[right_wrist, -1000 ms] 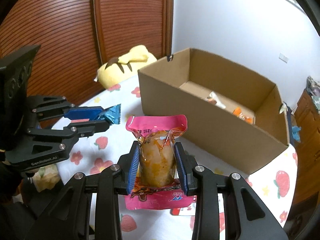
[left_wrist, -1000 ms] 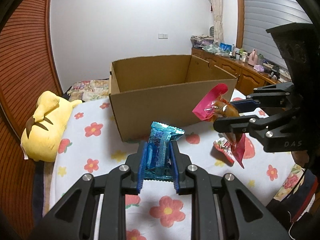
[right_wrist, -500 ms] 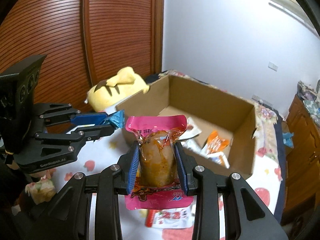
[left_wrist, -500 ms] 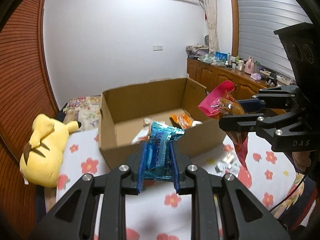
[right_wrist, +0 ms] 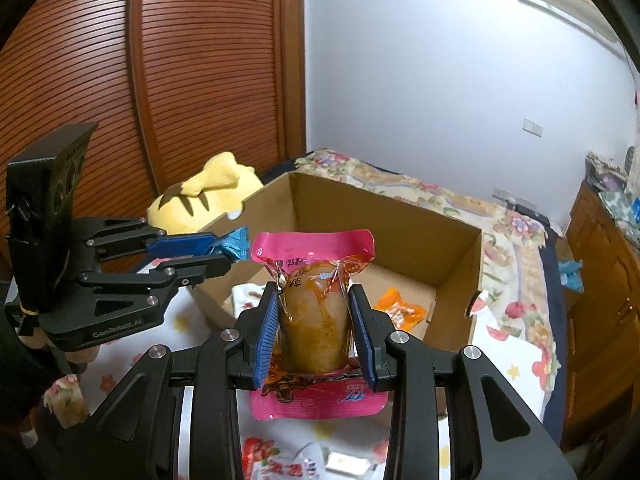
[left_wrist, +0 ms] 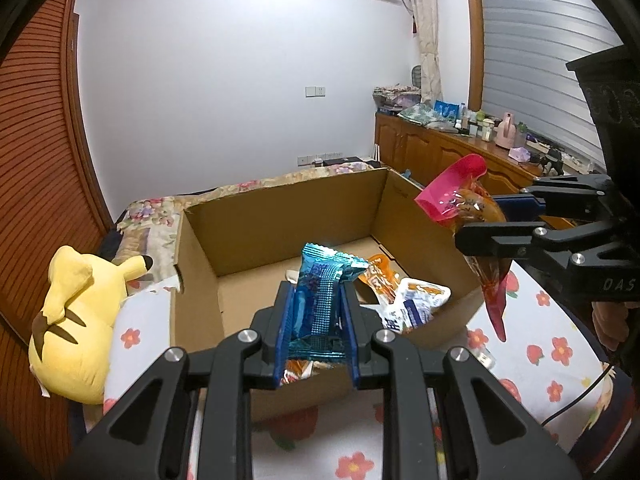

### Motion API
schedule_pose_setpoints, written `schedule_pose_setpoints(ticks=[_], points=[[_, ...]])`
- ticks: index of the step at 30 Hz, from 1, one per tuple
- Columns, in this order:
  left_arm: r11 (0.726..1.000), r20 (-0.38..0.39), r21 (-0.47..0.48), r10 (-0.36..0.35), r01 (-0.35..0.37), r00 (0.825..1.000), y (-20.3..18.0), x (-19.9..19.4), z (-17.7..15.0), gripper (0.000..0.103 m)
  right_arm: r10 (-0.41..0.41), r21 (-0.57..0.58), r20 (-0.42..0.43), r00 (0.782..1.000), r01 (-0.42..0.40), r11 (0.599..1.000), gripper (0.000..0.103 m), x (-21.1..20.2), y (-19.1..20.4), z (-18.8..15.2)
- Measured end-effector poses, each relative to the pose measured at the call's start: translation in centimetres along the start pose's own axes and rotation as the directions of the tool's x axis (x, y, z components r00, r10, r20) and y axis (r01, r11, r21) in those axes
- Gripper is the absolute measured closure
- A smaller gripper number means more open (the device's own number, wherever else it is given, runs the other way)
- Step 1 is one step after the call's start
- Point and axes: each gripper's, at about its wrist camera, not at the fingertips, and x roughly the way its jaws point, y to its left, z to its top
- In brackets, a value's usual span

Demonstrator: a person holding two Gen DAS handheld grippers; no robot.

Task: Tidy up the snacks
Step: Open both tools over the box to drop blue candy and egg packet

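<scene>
My left gripper (left_wrist: 316,316) is shut on a blue snack packet (left_wrist: 320,300) and holds it above the near edge of an open cardboard box (left_wrist: 280,216). My right gripper (right_wrist: 316,332) is shut on a pink pouch with brown food (right_wrist: 314,320), held above the box's near right side; it also shows in the left wrist view (left_wrist: 468,216). In the box lie an orange packet (right_wrist: 400,310) and a white packet (left_wrist: 416,304). The left gripper (right_wrist: 200,254) with the blue packet (right_wrist: 236,242) shows in the right wrist view.
A yellow plush toy (left_wrist: 80,320) lies left of the box on the flowered cloth (left_wrist: 552,352). More snack packets (right_wrist: 280,464) lie on the cloth below my right gripper. A wooden cabinet (left_wrist: 440,152) stands at the right wall.
Both grippers have risen and moved forward over the box with their packets still held. The inside of the box has come into view.
</scene>
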Motion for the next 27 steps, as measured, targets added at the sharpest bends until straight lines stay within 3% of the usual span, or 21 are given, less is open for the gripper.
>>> schedule_pose_setpoints(ticks=[13,27], points=[[1.000,-0.046,-0.014,0.004,-0.005,0.999,0.4,4.0,0.6,0.080,-0.027,0.053,-0.009,1.000,0.027,0.998,0.069,2.6,-4.1,0.5],[0.999,-0.036,-0.036,0.013,-0.014,0.999,1.4,3.8,0.8,0.069,-0.111,0.073,-0.072,0.991,0.116,0.990,0.069,6.6,-6.1,0.9]])
